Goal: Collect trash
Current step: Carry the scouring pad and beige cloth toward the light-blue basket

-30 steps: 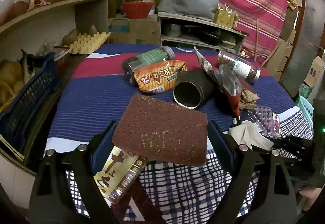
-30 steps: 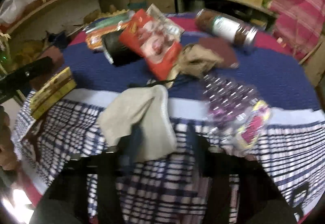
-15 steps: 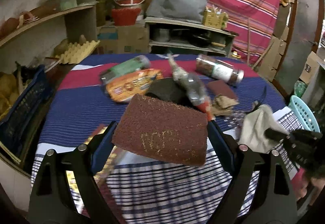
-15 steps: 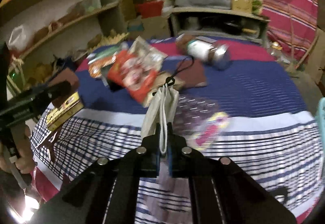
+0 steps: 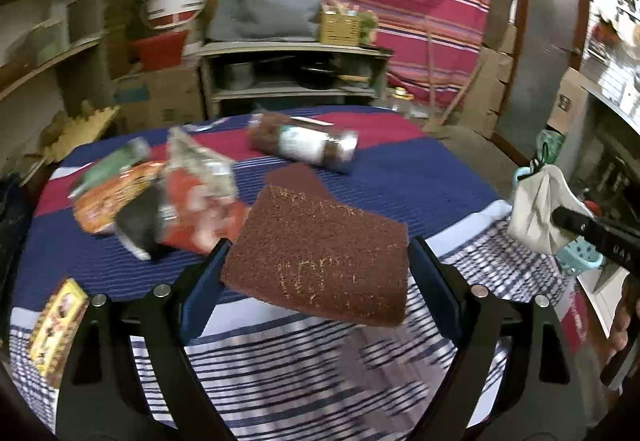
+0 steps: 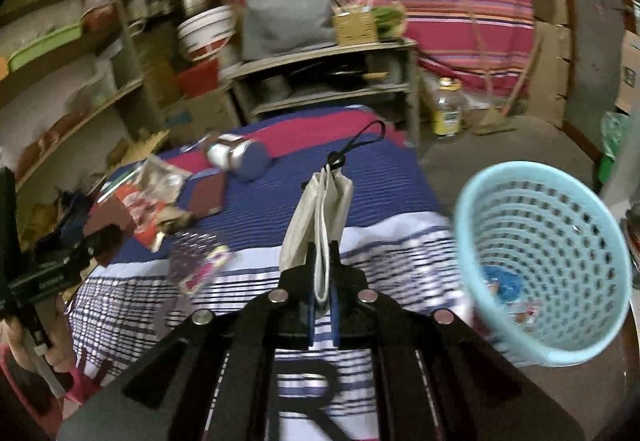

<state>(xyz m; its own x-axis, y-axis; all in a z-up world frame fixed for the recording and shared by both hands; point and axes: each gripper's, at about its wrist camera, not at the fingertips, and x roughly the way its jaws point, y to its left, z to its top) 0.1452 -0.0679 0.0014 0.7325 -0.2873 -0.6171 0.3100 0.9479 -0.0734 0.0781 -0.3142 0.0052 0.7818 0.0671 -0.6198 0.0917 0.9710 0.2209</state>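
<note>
Striped desk point(image 5: 420, 177) cluttered with wrappers; left claw point(image 5: 316, 261) spread wide, clamping brown scouring pad point(image 5: 320, 253); right claw point(image 6: 322, 273) pinched tight on beige cloth pouch point(image 6: 320, 209) beside light-blue perforated plastic basket point(image 6: 544, 261).

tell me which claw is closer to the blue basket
Right. The right claw, shut on a beige pouch, is just beside the blue basket. The left claw, holding a brown pad, is over the table.
</note>
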